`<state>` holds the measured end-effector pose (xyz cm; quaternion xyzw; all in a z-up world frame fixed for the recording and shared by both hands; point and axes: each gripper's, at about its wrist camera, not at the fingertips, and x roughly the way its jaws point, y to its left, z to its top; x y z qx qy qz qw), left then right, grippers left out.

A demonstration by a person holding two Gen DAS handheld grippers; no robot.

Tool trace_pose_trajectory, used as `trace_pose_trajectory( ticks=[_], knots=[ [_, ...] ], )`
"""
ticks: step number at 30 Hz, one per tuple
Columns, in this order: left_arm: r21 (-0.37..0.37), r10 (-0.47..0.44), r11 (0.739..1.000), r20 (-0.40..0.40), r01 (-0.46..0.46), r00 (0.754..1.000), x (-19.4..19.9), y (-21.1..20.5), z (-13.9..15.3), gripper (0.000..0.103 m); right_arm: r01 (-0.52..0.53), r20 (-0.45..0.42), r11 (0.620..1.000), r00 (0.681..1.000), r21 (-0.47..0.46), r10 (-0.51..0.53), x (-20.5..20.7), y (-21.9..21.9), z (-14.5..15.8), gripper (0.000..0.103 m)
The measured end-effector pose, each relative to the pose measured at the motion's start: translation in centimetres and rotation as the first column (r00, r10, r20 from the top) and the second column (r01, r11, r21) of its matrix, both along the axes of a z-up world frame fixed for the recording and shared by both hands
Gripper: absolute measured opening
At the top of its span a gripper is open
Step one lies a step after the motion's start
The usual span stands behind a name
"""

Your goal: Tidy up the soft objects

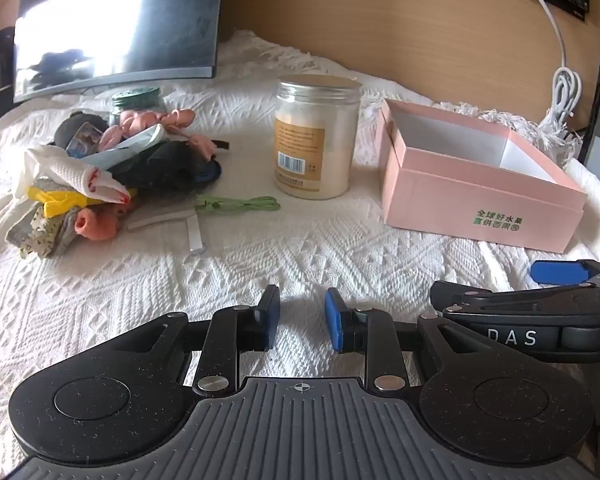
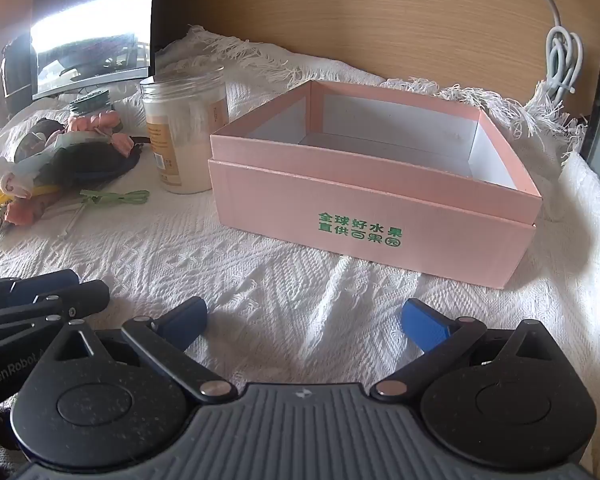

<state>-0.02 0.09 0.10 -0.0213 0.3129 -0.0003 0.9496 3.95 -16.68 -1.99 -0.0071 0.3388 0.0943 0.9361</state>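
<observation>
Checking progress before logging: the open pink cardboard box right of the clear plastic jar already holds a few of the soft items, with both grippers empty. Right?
Not quite. The pink cardboard box is still empty: the right wrist view shows only its bare white interior. It does sit right of the clear plastic jar, and both grippers are empty.

The left gripper [image 1: 302, 318] tilts downward, its blue pads [image 1: 335, 320] a narrow gap apart with nothing between them. The right gripper [image 2: 304, 320] tilts down alike, just beside it on its right, jaws spread wide and empty, blue pads [image 2: 426, 326] splayed outward.
</observation>
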Motion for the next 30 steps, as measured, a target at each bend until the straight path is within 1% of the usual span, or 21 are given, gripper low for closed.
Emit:
trace_pose_trajectory(
  ticks=[30],
  knots=[
    [0.008, 0.001, 1.000, 0.000, -0.001, 1.000, 0.01, -0.23, -0.03, 0.028, 0.000, 0.001, 1.000, 1.000, 0.000, 0.000, -0.01, -0.01, 0.02, 0.103]
  ],
)
